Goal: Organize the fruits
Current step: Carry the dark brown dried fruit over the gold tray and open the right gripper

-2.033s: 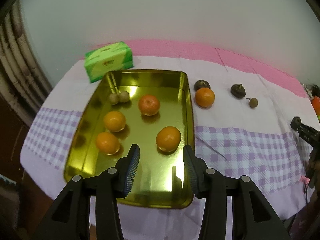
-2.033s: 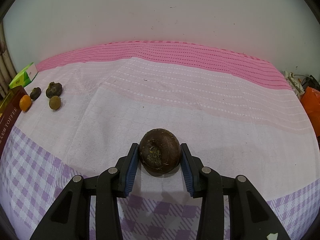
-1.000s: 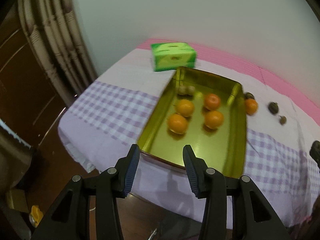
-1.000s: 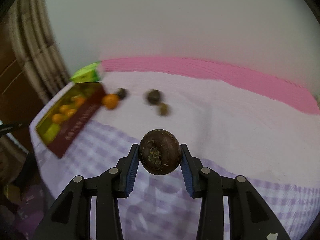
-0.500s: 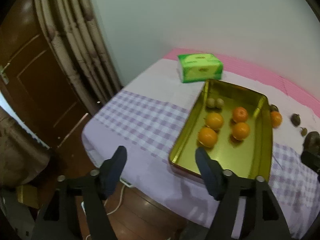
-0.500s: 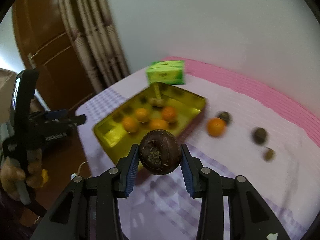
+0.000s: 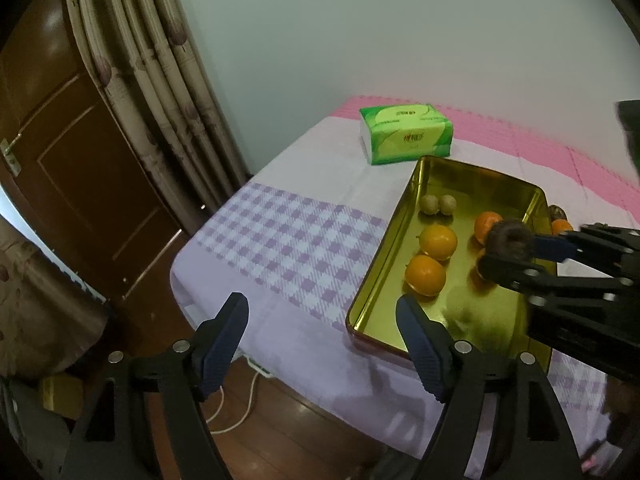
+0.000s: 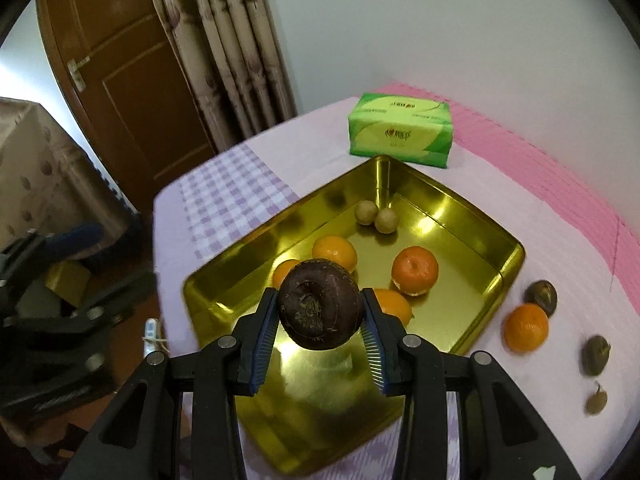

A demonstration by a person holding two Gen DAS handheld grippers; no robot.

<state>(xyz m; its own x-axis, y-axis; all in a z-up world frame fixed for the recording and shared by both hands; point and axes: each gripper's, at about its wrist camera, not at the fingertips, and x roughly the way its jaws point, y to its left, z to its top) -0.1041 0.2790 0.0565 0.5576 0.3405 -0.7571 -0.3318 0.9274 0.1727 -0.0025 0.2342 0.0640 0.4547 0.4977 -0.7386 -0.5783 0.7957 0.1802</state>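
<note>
Swung over the gold tray, the dark fruit was above bare tablecloth two seconds ago.

Left wrist view: left gripper (image 7: 322,316) spread wide, empty, lower centre; right gripper (image 7: 516,246) enters from right edge. Right wrist view: right gripper (image 8: 320,316) pinches wrinkled brown round fruit (image 8: 320,305), pitted end facing camera, above gold tray (image 8: 508,280), oranges (image 8: 415,270) partly hidden behind.

I see a plain pale wall (image 7: 360,28) behind the table, evenly lit. On the left hang beige patterned curtains (image 7: 160,92), and beside them stands a dark brown wooden door (image 7: 76,184) with a metal latch (image 8: 77,73). The floor (image 7: 280,412) is dark wood, with a white cable (image 7: 240,404) lying across it.
</note>
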